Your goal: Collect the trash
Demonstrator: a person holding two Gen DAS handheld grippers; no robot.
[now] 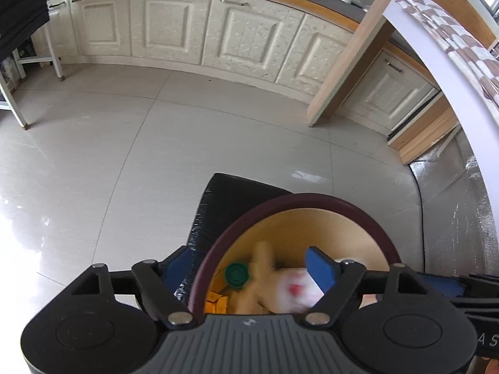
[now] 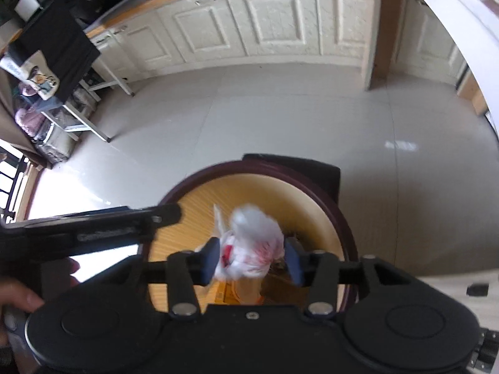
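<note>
Round dark-rimmed wooden bin [image 2: 315, 187] stood on grey tiled floor [image 2: 280, 118], black bag [image 1: 218, 205] behind it. Inside: crumpled white plastic wrapper [image 2: 249, 243], green bottle cap [image 1: 237, 275] at left wall. Cream cabinets [image 1: 168, 21] lined far floor edge.

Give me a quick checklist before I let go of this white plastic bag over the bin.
1. White plastic bag with red print above the round bin with dark maroon rim: ok.
2. Right gripper holding the bag: cannot tell; blurred.
3. Left gripper open and empty: ok.
4. Left gripper out of the drop path: not ok; it straddles the rim.
5. Room inside beside the green cap: ok.
</note>
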